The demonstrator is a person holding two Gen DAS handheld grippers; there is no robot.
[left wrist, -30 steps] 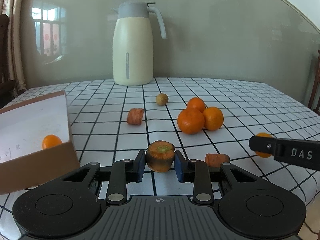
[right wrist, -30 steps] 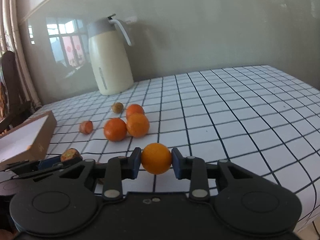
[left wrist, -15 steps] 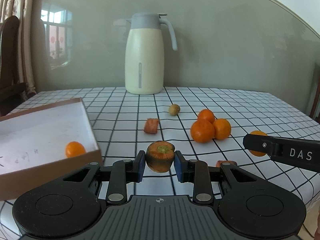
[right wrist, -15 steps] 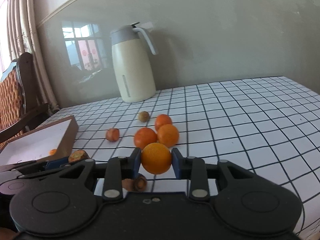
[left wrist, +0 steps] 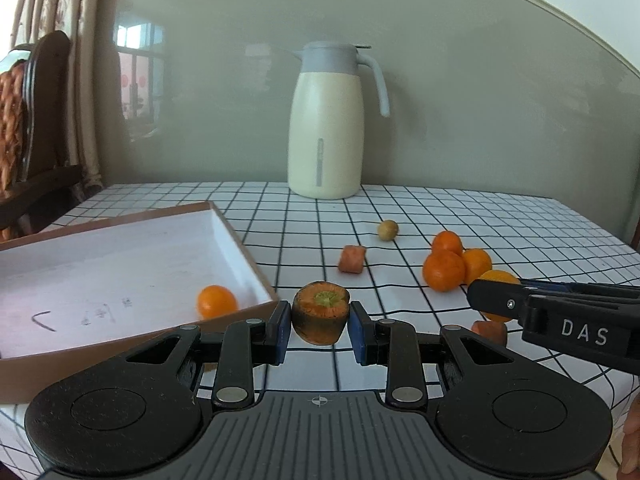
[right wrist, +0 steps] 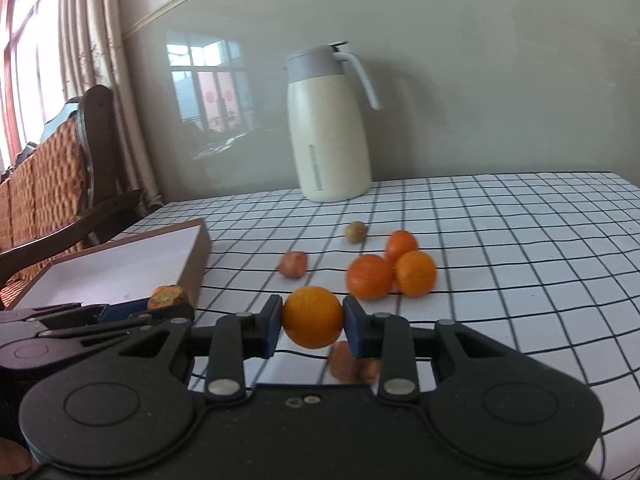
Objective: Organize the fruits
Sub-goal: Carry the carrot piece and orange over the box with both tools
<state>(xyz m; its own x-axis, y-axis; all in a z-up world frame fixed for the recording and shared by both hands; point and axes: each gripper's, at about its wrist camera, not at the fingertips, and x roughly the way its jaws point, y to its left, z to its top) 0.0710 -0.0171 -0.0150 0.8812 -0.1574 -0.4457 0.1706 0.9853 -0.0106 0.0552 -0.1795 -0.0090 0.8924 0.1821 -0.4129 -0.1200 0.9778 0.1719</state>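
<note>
**Carrying a carrot stub and an orange toward the box**

Pinching a carrot stub (left wrist: 320, 317) by its sides, the left gripper (left wrist: 319, 330) holds it clear of the table, cut top with its green core facing the camera. The piece looks stiff and light, with rough skin that should not slip between the blue pads (left wrist: 283, 330); a hold across the middle, as here, seems soundest. The right gripper (right wrist: 311, 326) is closed on an orange (right wrist: 312, 316), pads at its widest girth. The fruit is round, smooth and slightly yielding, so it probably needs a gentle squeeze at the middle to keep from popping out or bruising.

Just left of the carrot stands a shallow cardboard box (left wrist: 240, 240) with a white floor, one small orange (left wrist: 216, 301) already inside near its front corner. On the table, three oranges (right wrist: 390, 270) sit touching in a cluster, with a carrot chunk (left wrist: 352, 259) and a small brownish fruit (left wrist: 387, 229) apart from them, and another carrot piece (left wrist: 489, 330) below the right gripper.

A white tablecloth (left wrist: 520, 232) with a black grid covers the table. A cream jug (left wrist: 326, 128) stands at the back against a grey-green wall; a wooden chair (right wrist: 60, 184) and curtains (left wrist: 60, 40) fill the left.
</note>
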